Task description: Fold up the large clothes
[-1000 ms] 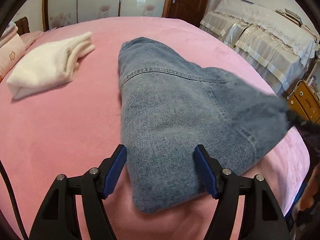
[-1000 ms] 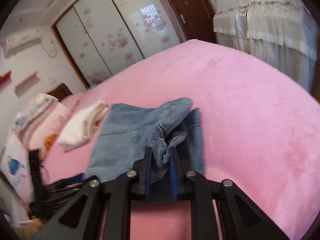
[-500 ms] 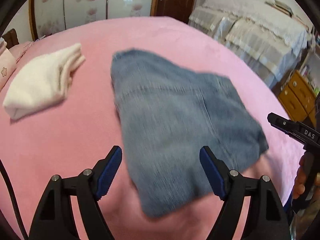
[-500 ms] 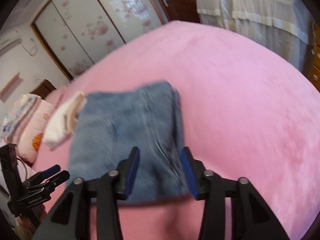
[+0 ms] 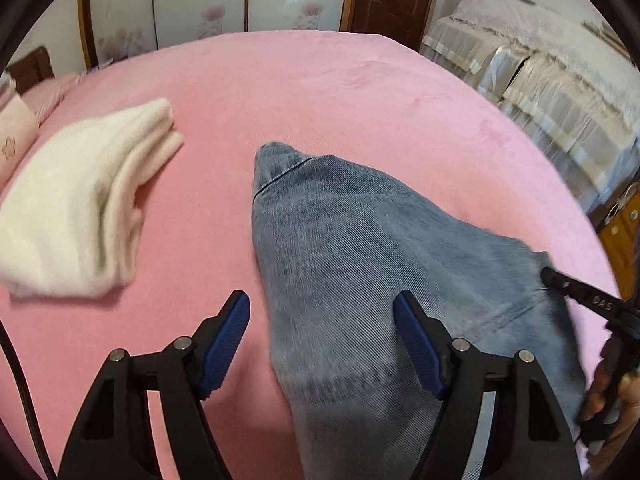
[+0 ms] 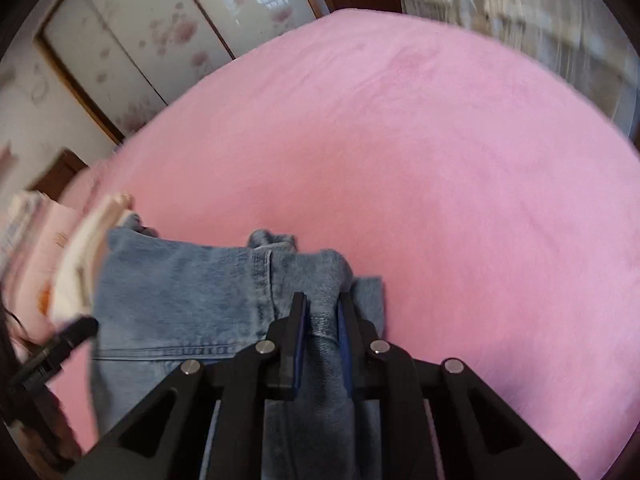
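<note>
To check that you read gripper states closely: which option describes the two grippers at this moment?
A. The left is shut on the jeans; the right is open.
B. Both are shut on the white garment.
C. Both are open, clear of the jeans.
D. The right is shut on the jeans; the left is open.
D: the right gripper pinches a bunch of the jeans between its pads, while the left gripper is spread wide.
</note>
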